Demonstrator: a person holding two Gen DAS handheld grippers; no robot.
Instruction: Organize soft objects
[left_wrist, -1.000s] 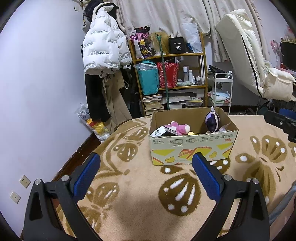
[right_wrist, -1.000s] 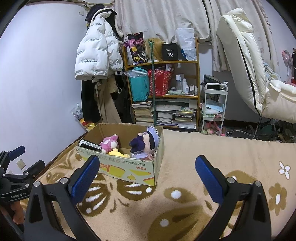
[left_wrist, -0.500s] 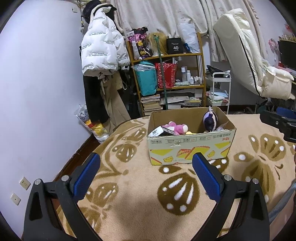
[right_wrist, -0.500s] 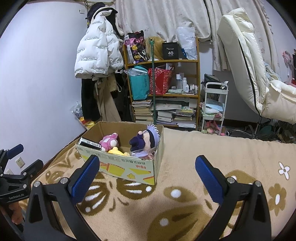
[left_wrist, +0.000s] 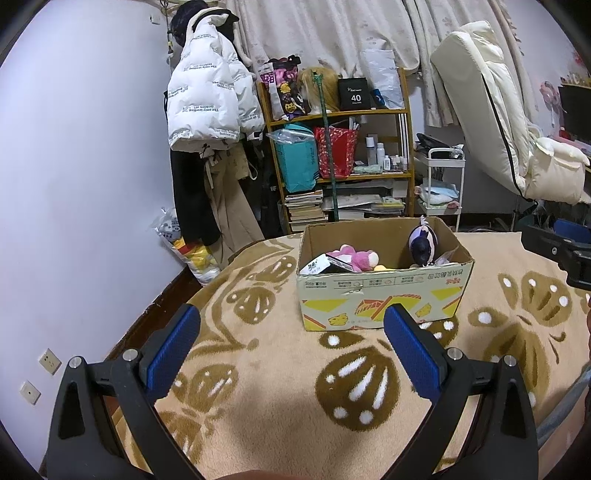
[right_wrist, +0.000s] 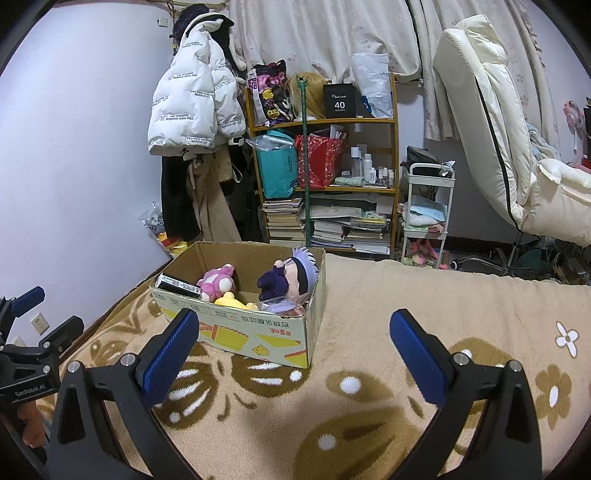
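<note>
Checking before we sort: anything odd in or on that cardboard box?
Yes. A flat black-and-white packet lies tilted over the cardboard box rim's left corner, a hard item among plush toys. The front wall has a small tear.

I'm in a lived-in bedroom: patterned blanket (left_wrist: 280, 387) under me, puffer jacket (left_wrist: 207, 103) hanging, crowded shelf (right_wrist: 325, 155), curtains (right_wrist: 332, 33)

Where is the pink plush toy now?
In both views, the pink plush lies inside the cardboard box, left of the purple-haired doll.
</note>
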